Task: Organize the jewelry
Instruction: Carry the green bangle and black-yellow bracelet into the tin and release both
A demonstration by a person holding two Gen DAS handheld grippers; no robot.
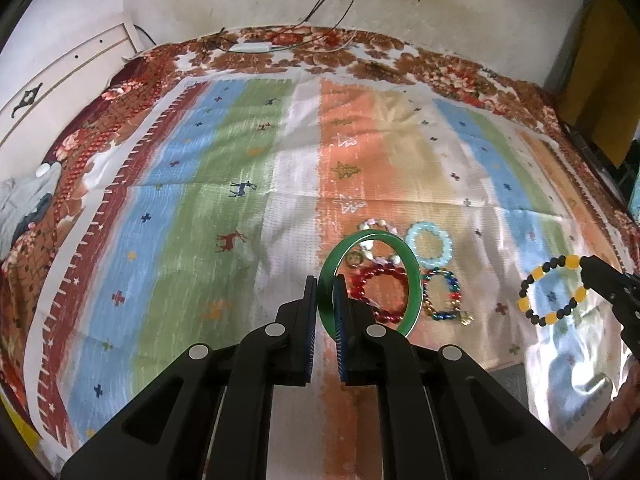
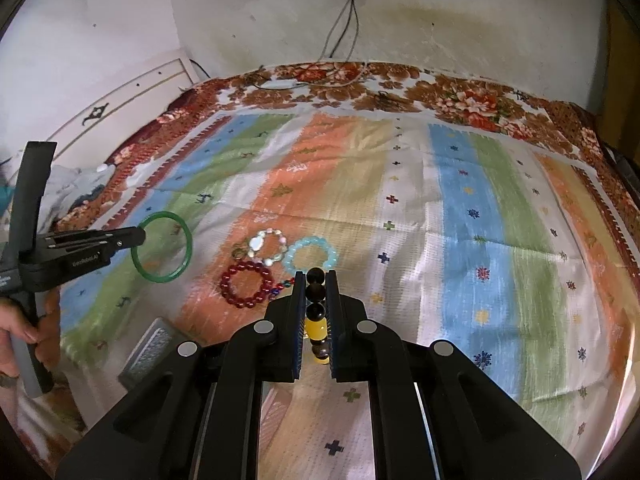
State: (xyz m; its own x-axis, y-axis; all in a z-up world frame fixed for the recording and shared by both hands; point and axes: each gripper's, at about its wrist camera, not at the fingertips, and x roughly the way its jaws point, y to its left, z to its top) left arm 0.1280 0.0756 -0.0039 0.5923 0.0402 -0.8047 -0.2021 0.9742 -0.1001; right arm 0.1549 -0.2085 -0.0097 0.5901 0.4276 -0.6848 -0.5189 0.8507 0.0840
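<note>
The left gripper (image 1: 325, 300) clamps the green bangle (image 1: 414, 280); the right gripper (image 2: 315, 312) clamps the black-and-yellow bracelet (image 2: 316, 322). Both hang above the 4 bracelets (image 2: 248, 290) (clustered on the striped cloth (image 2: 460, 220)), so carry each level and steady.

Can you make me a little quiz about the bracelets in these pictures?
1. True or false: the left gripper is shut on the green bangle.
2. Which bracelet does the right gripper hold? A) red B) yellow and black C) light blue
3. Fill in: the bracelets not held lie on the striped ____.

Key:
1. True.
2. B, the yellow and black bracelet. The red bracelet and the light blue bracelet lie loose.
3. Cloth.
</note>
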